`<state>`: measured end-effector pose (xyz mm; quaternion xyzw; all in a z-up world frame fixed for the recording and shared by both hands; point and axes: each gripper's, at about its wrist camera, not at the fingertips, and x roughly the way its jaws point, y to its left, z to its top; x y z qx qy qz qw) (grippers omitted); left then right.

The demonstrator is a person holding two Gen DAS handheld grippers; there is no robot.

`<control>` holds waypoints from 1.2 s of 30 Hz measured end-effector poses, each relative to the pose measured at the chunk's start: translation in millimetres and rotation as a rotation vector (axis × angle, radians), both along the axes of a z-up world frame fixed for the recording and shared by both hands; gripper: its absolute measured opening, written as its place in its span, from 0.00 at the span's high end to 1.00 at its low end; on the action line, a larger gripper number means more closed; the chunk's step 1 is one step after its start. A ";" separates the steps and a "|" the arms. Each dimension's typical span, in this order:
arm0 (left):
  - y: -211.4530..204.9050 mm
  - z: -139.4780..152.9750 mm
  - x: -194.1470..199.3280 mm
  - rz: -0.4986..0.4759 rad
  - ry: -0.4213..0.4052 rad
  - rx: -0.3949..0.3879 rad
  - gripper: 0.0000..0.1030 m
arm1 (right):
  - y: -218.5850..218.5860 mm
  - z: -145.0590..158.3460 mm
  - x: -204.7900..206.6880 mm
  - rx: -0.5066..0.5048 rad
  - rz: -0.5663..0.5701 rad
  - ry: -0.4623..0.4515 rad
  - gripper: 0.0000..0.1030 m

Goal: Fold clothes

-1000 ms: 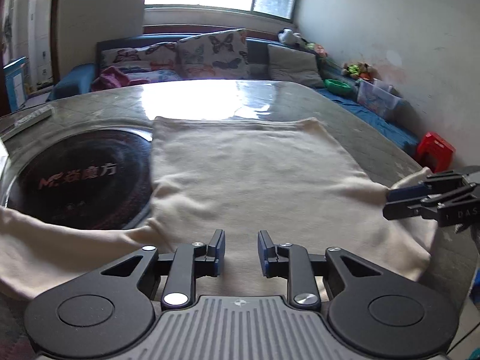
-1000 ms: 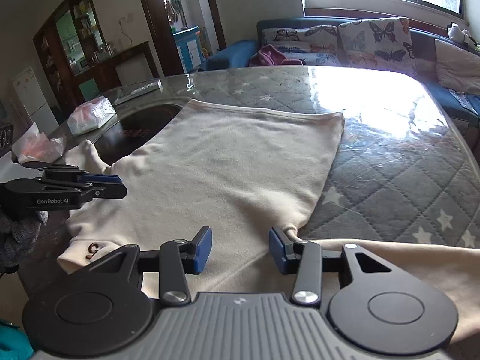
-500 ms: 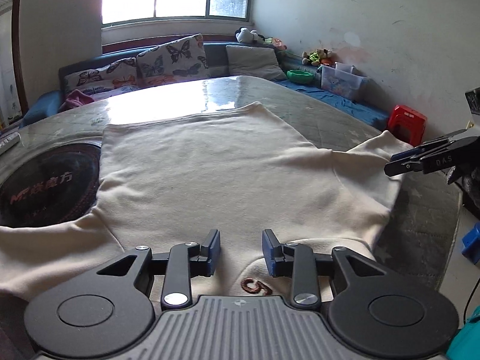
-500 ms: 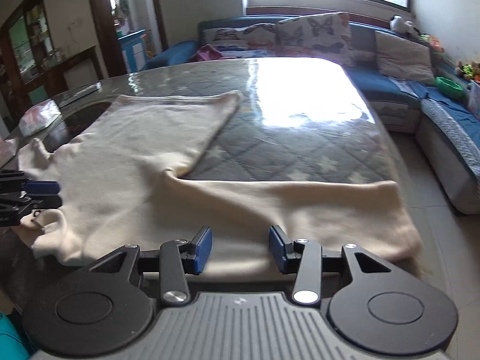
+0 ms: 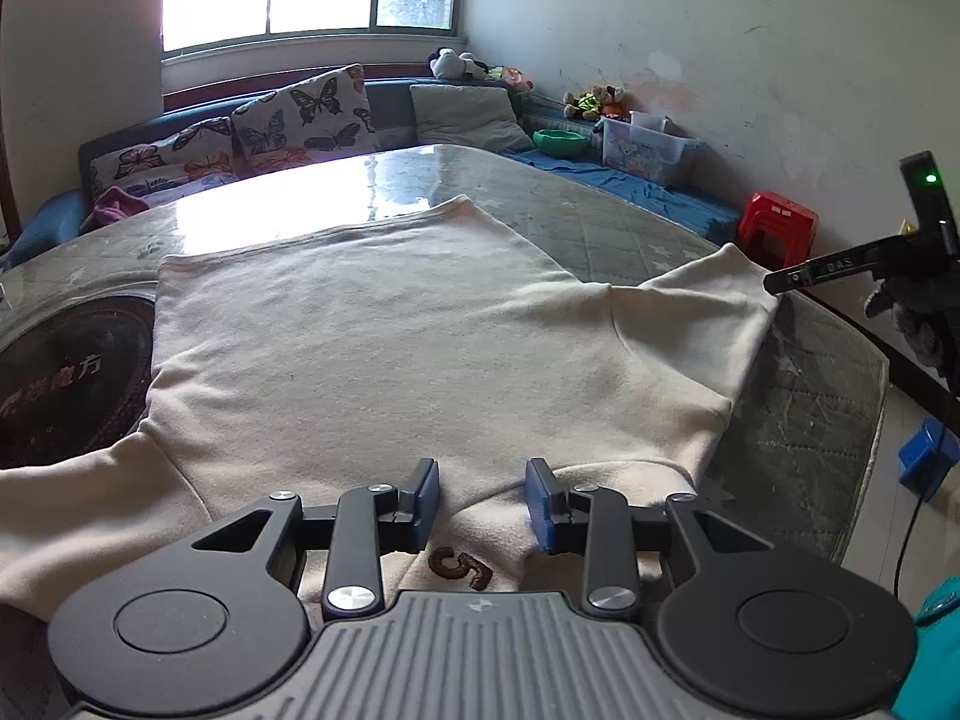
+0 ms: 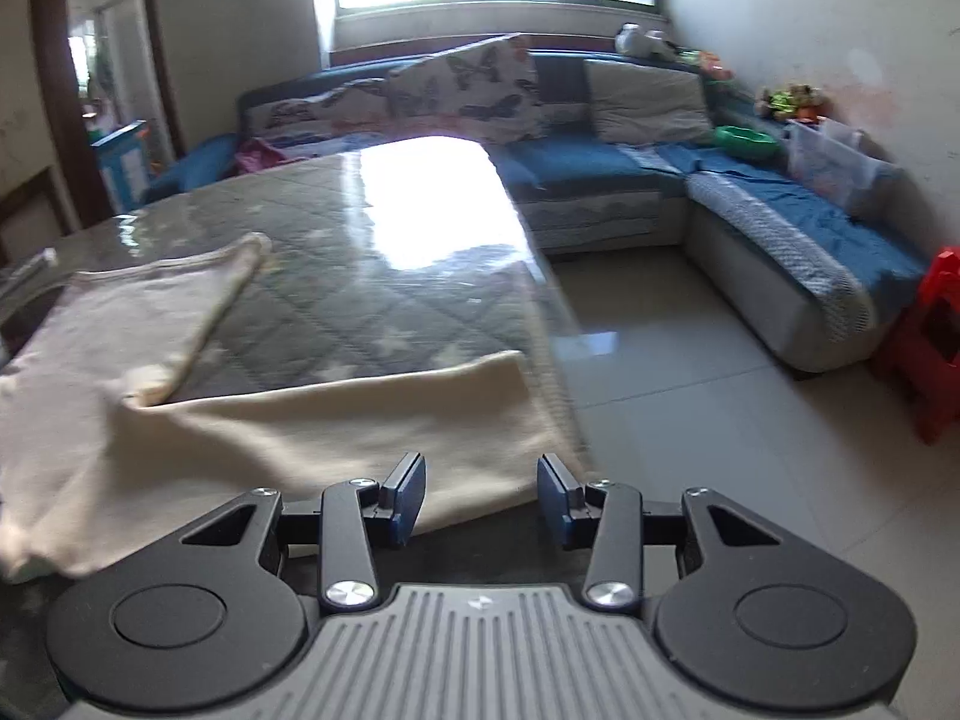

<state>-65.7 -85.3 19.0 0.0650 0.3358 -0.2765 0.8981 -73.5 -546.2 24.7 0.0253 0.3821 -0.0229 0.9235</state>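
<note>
Left wrist, soft cream sweater, quilted table

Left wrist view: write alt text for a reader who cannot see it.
A cream sweater lies spread flat on a quilted, glass-topped table, with the open left gripper hovering at its collar. The right gripper reaches to the sleeve end at the right; a sofa stands under a bright window.

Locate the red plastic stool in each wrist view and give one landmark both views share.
Left wrist: the red stool stands at the right, on the floor beyond the table's far right corner.
Right wrist: the red stool sits at the far right edge, cut off by the frame.
Shared landmark: the green bowl on the sofa.
</note>
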 end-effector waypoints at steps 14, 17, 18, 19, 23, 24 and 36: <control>-19.9 24.6 13.8 -0.043 -0.029 -0.054 0.66 | -7.1 -5.4 4.2 0.025 -0.046 -0.023 0.89; -33.2 20.9 16.8 -0.065 -0.024 -0.047 0.66 | -7.6 0.4 1.3 0.035 -0.054 -0.057 0.92; -37.2 19.5 17.0 -0.074 -0.022 -0.050 0.66 | -8.0 2.9 -0.1 0.035 -0.056 -0.071 0.92; -41.2 18.0 17.2 -0.084 -0.021 -0.052 0.66 | -9.5 7.1 -2.3 0.045 -0.062 -0.092 0.92; -57.8 9.0 16.6 -0.129 -0.011 -0.047 0.66 | -10.4 5.6 -2.3 0.046 -0.065 -0.095 0.92; -62.2 6.2 16.0 -0.142 -0.009 -0.041 0.66 | -10.2 1.9 -0.8 0.045 -0.063 -0.081 0.92; -41.6 18.3 16.7 -0.080 -0.046 -0.082 0.64 | 17.1 73.8 -7.2 0.008 0.051 -0.209 0.93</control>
